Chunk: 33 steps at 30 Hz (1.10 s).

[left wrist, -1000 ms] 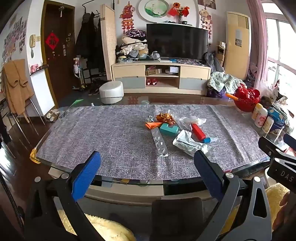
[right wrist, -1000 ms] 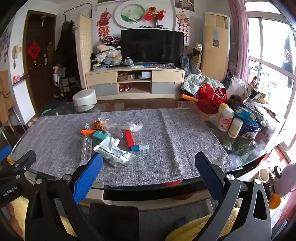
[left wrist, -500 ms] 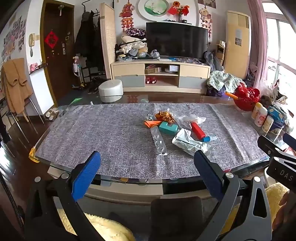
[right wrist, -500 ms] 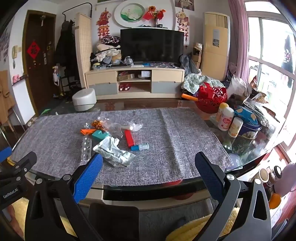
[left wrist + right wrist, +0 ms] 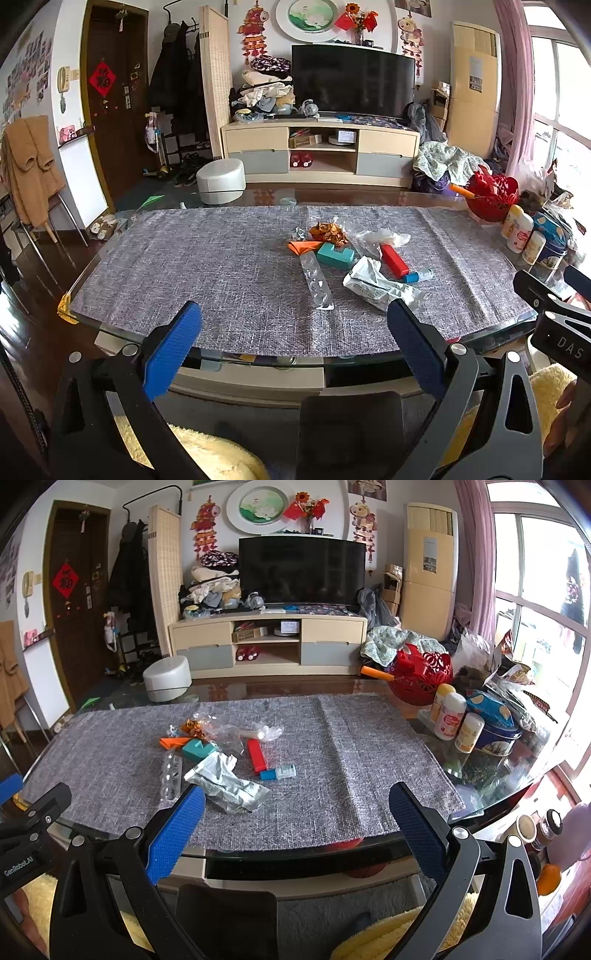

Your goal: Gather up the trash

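On the glass table: label lines run left to right.
Table (image 5: 85, 280): glass top under a grey cloth (image 5: 221, 266) that reaches its near edge.
Left gripper (image 5: 295, 339): wide apart, blue pads empty, held off the near edge of the table.
Blister strip (image 5: 317, 281): clear, flat on the cloth, leftmost of the trash, toward the middle of the table.
Orange scrap (image 5: 303, 246): just behind the strip, beside a teal box (image 5: 335, 254).
Gold wrapper (image 5: 328, 232): crumpled, farthest back in the heap.
Silver pouch (image 5: 227, 786): crumpled, nearest the near edge.
Red box (image 5: 256, 756): right of the pouch, a small blue box (image 5: 277, 773) at its near end.
Right gripper (image 5: 295, 819): fully spread, nothing between its pads, short of the near edge.
Bottles (image 5: 448, 716): upright at the right edge, beside a blue tin (image 5: 496, 738).
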Each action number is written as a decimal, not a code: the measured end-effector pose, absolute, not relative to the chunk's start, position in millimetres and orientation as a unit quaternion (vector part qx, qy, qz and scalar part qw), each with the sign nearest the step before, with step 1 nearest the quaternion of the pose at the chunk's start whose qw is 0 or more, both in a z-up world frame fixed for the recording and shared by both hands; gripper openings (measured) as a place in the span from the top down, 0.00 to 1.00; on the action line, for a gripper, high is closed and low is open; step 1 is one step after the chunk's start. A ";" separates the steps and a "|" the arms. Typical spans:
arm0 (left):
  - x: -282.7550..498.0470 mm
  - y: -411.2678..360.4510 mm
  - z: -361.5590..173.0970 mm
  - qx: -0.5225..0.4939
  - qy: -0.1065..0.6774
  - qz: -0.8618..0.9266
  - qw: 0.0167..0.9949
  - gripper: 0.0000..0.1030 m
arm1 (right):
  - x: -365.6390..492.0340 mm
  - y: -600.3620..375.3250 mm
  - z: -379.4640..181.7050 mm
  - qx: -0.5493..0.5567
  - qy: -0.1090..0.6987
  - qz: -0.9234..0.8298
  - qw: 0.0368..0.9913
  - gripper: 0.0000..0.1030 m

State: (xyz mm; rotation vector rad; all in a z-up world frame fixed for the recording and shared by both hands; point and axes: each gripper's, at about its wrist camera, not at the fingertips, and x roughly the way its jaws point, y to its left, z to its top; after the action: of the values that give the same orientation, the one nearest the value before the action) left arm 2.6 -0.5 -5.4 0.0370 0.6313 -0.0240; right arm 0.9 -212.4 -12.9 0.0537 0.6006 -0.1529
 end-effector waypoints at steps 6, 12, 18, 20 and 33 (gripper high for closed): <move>1.7 -2.2 -4.4 0.019 0.310 -0.013 0.950 0.08 | 0.4 -211.8 -12.4 0.026 0.295 -0.075 0.952 0.03; 0.7 -3.5 -2.9 0.019 0.309 -0.012 0.951 0.08 | 0.6 -211.3 -12.0 0.026 0.295 -0.076 0.952 0.03; 0.7 -1.3 0.1 0.019 0.308 -0.013 0.951 0.08 | -1.0 -214.4 -11.9 0.026 0.297 -0.075 0.952 0.03; 0.8 -1.9 0.8 0.019 0.308 -0.013 0.951 0.08 | -1.5 -212.4 -14.2 0.027 0.298 -0.076 0.951 0.03; 0.3 -0.9 0.1 0.018 0.308 -0.011 0.951 0.08 | -1.3 -212.1 -12.5 0.029 0.297 -0.080 0.951 0.03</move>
State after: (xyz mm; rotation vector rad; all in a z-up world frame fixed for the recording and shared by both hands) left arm 0.3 -0.9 0.1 0.0372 0.6254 -0.0218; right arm -1.3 -212.1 -12.5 0.0593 0.6042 -0.1619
